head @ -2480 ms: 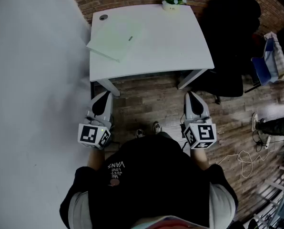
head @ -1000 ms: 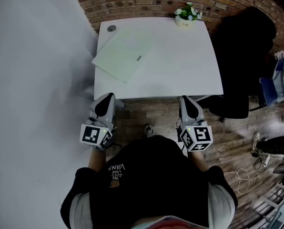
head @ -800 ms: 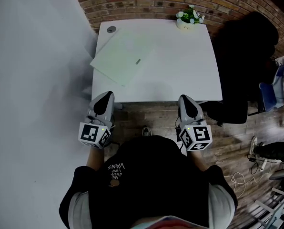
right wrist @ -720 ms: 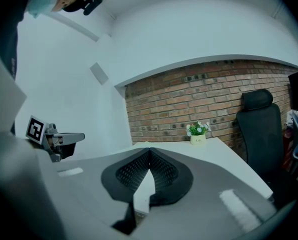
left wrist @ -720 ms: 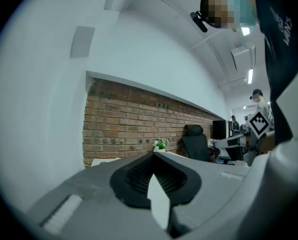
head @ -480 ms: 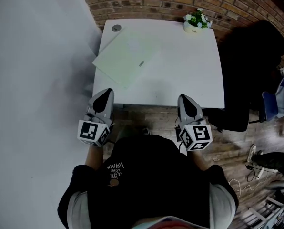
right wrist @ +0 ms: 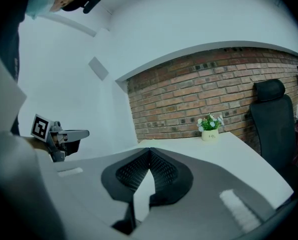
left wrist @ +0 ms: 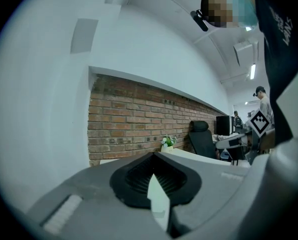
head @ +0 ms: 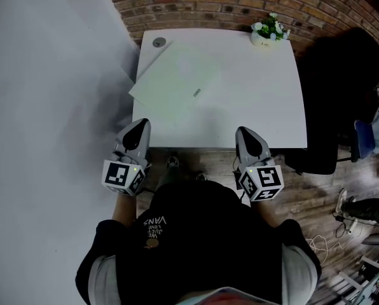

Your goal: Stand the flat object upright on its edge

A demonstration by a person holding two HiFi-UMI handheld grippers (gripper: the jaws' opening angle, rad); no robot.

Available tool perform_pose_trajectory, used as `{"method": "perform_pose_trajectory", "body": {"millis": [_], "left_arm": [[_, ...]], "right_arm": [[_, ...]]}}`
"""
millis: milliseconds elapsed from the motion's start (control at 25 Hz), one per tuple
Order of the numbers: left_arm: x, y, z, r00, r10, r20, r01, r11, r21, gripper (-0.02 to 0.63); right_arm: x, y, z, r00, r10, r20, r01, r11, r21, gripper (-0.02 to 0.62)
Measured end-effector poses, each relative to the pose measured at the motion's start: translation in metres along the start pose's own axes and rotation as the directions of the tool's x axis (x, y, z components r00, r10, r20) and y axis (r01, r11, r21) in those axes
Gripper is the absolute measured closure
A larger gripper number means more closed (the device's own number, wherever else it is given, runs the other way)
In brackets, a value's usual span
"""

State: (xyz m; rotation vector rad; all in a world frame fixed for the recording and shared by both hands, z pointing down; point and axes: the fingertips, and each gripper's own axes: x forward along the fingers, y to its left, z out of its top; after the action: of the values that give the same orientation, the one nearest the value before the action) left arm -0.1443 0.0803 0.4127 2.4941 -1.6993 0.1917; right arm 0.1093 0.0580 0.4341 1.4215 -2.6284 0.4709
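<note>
A pale green flat rectangular object (head: 175, 81) lies flat on the left part of the white table (head: 259, 100), turned at an angle. My left gripper (head: 139, 124) is at the table's near edge, left corner, jaws shut with nothing in them. Level with it, my right gripper (head: 245, 133) hangs at the near edge further right, also shut and empty. Both are well short of the flat object. In the left gripper view the tips (left wrist: 153, 156) meet, and in the right gripper view the tips (right wrist: 149, 150) meet too.
A small potted plant (head: 269, 30) stands at the table's far right corner, and a round grey cap (head: 159, 42) sits at the far left corner. A brick wall (head: 208, 5) backs the table. A dark office chair (head: 345, 88) stands to the right, a white wall (head: 49, 107) to the left.
The table has come closer in the head view as I walked up to it. Both grippers now reach its near edge. Their jaws stayed shut.
</note>
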Motion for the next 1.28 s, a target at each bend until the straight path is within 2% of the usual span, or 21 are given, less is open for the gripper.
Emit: {"method": "perform_pose_trajectory", "body": {"millis": [280,520,960,1080,1280], "left_arm": [[0.026,0.034,0.010,0.996,-0.091,-0.009,0.092,0.995,0.026,0.606],[0.047,0.062,0.017,0.983,-0.182,-0.028,0.183,0.982,0.048,0.606],[0.083,0.103,0.020,0.934,-0.355,-0.049,0.358,0.929,0.097,0.606],[0.088,0.104,0.017,0.914,-0.401,-0.055,0.405,0.909,0.103,0.606],[0.096,0.109,0.011,0.902,-0.427,-0.059,0.431,0.896,0.104,0.606]], "right_arm": [[0.030,0.014,0.008,0.998,-0.064,0.009,0.063,0.998,0.015,0.594],[0.052,0.027,0.010,0.992,-0.127,0.010,0.126,0.991,0.036,0.594],[0.074,0.055,0.001,0.952,-0.303,0.037,0.297,0.948,0.114,0.594],[0.077,0.062,-0.004,0.941,-0.336,0.039,0.328,0.935,0.137,0.594],[0.082,0.069,-0.009,0.934,-0.355,0.039,0.345,0.925,0.159,0.594]]}}
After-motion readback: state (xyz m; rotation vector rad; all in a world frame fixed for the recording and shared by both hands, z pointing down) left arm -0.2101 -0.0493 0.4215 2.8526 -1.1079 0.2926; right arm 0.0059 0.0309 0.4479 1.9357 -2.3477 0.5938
